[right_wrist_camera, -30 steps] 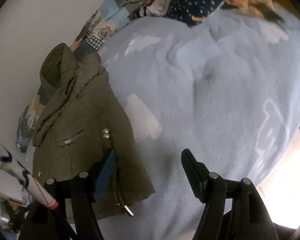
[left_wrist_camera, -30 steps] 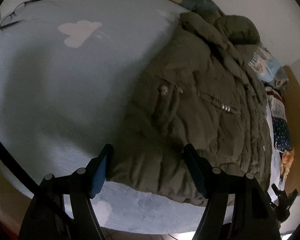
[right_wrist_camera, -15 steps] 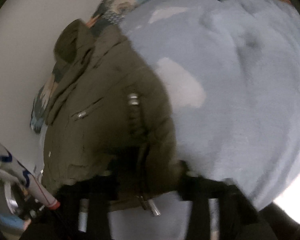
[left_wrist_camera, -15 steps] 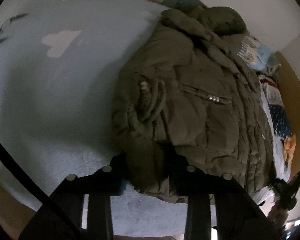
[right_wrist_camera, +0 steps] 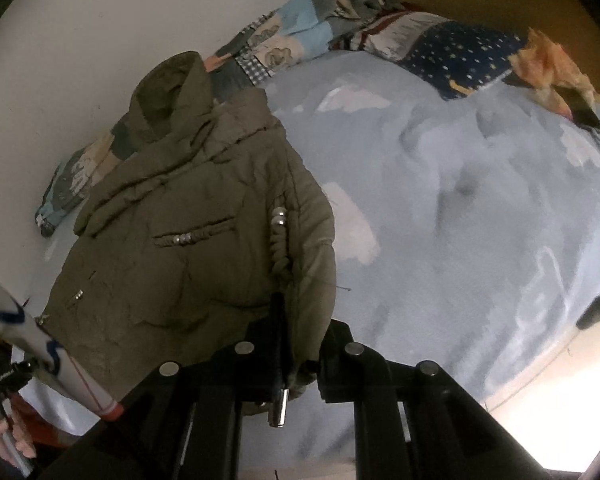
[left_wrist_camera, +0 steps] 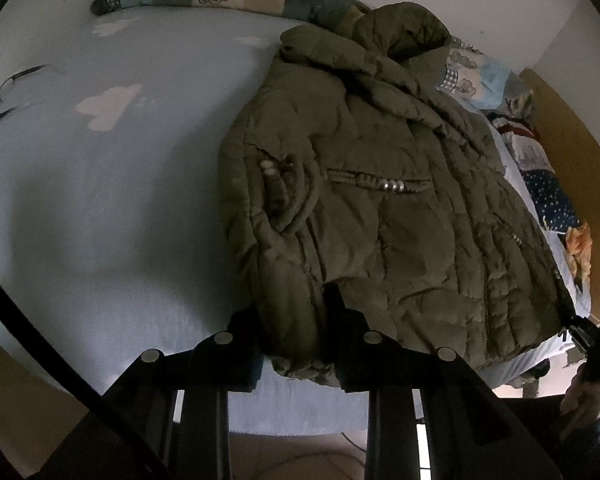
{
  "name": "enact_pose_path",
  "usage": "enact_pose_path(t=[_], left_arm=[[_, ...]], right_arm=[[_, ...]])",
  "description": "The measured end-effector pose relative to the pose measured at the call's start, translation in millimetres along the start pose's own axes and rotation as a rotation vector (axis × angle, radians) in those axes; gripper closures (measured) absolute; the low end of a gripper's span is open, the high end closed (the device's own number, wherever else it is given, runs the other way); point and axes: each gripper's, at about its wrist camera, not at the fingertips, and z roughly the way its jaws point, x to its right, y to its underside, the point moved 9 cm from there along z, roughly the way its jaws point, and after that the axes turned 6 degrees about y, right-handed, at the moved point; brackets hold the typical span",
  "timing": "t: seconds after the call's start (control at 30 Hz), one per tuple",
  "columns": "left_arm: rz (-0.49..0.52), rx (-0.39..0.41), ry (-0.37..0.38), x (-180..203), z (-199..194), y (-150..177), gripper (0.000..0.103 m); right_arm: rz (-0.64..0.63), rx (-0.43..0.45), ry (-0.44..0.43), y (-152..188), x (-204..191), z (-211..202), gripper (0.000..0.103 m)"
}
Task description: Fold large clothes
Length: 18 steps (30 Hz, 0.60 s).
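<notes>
An olive padded jacket [left_wrist_camera: 380, 208], laid on the blue bed [left_wrist_camera: 112, 200], is pinched at its hem by the left tongs [left_wrist_camera: 296, 340], whose jaws have just been closing, at 6 o'clock. The hem's other corner is clamped in the just-closing right tongs [right_wrist_camera: 300, 344], at 6 o'clock in their own view. The slick, bulky padding could be lost from either shallow bite on lifting, and the dangling zipper pull [right_wrist_camera: 278, 410] could be snagged.

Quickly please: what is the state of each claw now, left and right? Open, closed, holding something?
Left claw: its jaws have just been closing; shut on the bottom hem of the olive jacket.
Right claw: also just closed; shut on the jacket's hem corner.
</notes>
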Motion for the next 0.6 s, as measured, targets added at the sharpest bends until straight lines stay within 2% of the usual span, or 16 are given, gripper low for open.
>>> enact_pose_path(t=[0.1, 0.13, 0.17, 0.23, 0.3, 0.37, 0.47, 0.6], left_arm=[[-0.016, 0.012, -0.061, -11, -1, -6, 0.061], [-0.037, 0.02, -0.086, -18, -3, -9, 0.05], [-0.051, 0.031, -0.103, -23, -6, -11, 0.045], [-0.084, 0.081, -0.142, -34, -17, -19, 0.045], [-0.111, 0.121, -0.166, -44, -26, -23, 0.044], [-0.128, 0.167, -0.188, -49, -34, -30, 0.044], [-0.094, 0.206, -0.193, -41, -40, -39, 0.043], [-0.004, 0.197, -0.193, -10, -29, -44, 0.043]], right_arm=[[0.037, -0.024, -0.004, 4, 9, 1, 0.09], [0.05, -0.035, -0.008, 4, 10, 4, 0.089], [0.065, -0.046, -0.013, 5, 12, 6, 0.085], [0.072, -0.059, -0.01, 8, 14, 8, 0.08], [0.084, -0.055, 0.024, 5, 20, 4, 0.058], [0.11, -0.021, 0.063, -1, 30, -3, 0.047], [0.109, 0.081, 0.136, -17, 38, -20, 0.047], [0.037, 0.132, 0.059, -26, 9, -27, 0.047]])
